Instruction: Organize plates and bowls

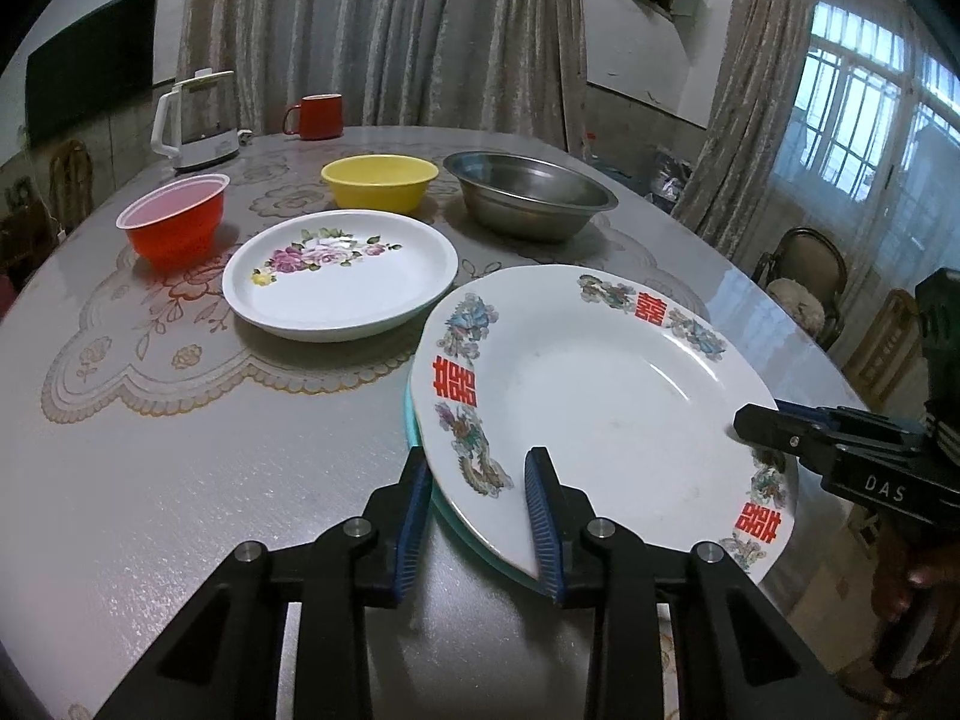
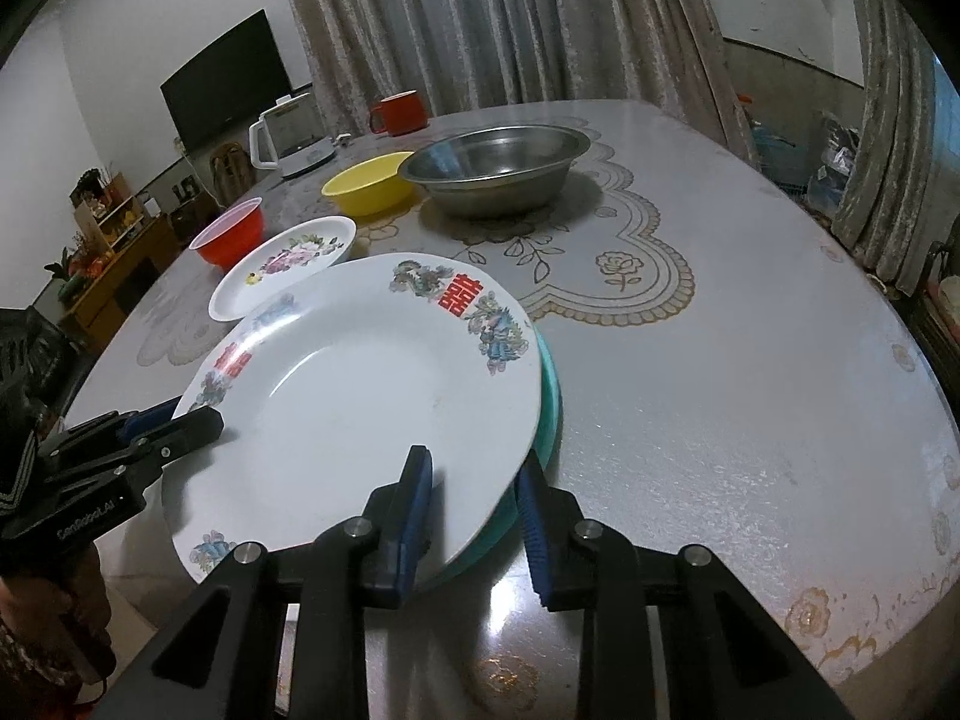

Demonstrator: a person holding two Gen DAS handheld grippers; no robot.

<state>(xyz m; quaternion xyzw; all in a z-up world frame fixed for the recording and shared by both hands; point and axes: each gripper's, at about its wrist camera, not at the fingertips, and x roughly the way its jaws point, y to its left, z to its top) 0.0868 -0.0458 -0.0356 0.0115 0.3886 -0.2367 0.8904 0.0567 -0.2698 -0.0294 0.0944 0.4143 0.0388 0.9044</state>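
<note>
Now the big white plate [image 1: 600, 396], the one with red characters and dragon prints on its rim, sits on top of a teal plate [image 1: 420, 438] at the near edge of the table [image 1: 180, 480]; only a thin teal crescent shows beneath it. Both grippers straddle its rim from opposite sides.

Left gripper [image 1: 480, 516]: one blue pad lies over the rim on the inside of the plate, the other outside, beside the teal edge. The jaws are narrowed around both rims; whether the pads truly press I cannot tell. Right gripper [image 2: 474, 510]: same arrangement on the far side, one pad over the white rim, the other outside next to the teal edge (contact likewise unclear).

Risks, as judged:
- If the outer pads catch the teal plate too, a lift could drag both up, and the lower one may slip free and drop.
- Glazed rim, thin bite at the edge: uneven lift between the two hands would tilt the plate and let it slide out.
- The stack sits near the table edge, so a push instead of a lift could shove it off.

Farther out: a flowered plate [image 1: 339, 273] just beside the stack, then a red bowl [image 1: 174, 228], a yellow bowl [image 1: 379, 180] and a steel basin [image 1: 528, 195]. A low carry could clip the flowered plate.
</note>
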